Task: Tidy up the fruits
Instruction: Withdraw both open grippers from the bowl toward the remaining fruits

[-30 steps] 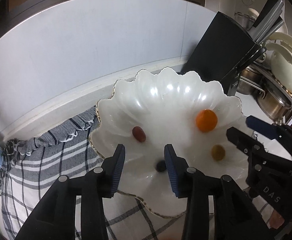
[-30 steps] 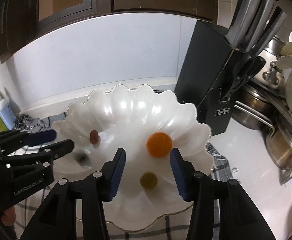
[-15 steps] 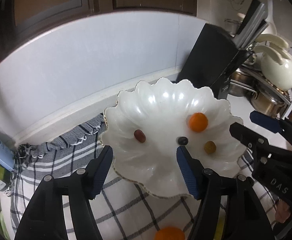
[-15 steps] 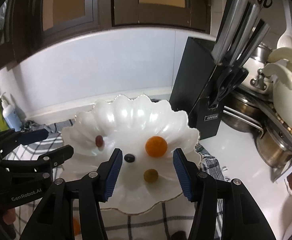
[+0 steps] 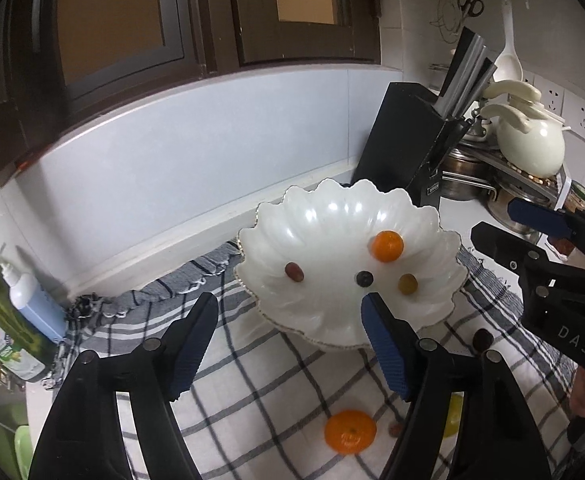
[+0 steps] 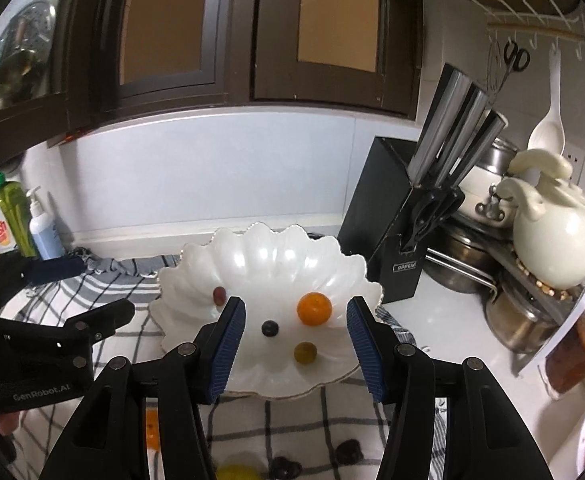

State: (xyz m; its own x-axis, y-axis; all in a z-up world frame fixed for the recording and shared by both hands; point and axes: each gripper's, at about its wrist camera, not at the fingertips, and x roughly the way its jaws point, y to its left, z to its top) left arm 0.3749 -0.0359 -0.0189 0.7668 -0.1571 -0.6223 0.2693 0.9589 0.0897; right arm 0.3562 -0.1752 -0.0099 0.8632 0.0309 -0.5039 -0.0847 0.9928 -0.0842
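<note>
Bowl [image 5: 288, 220]: scalloped, white, on checked cloth [image 5: 260, 392].
In bowl: small orange [image 5: 387, 245], red grape [image 5: 294, 271], dark berry [image 5: 365, 279], green grape [image 5: 407, 283].
Left on cloth: mandarin [image 5: 349, 431], dark grape [image 5: 482, 338] — others half hidden.
Left gripper [image 5: 288, 344]: spread wide, empty.
Right gripper [image 6: 296, 344]: spread wide, empty.
Progress: roughly midway, by judgement.

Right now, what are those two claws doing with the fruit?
Left claw open, empty. Right claw open, empty. Four fruits in white bowl; mandarin on checked cloth, outside bowl. Nothing in the way.
</note>
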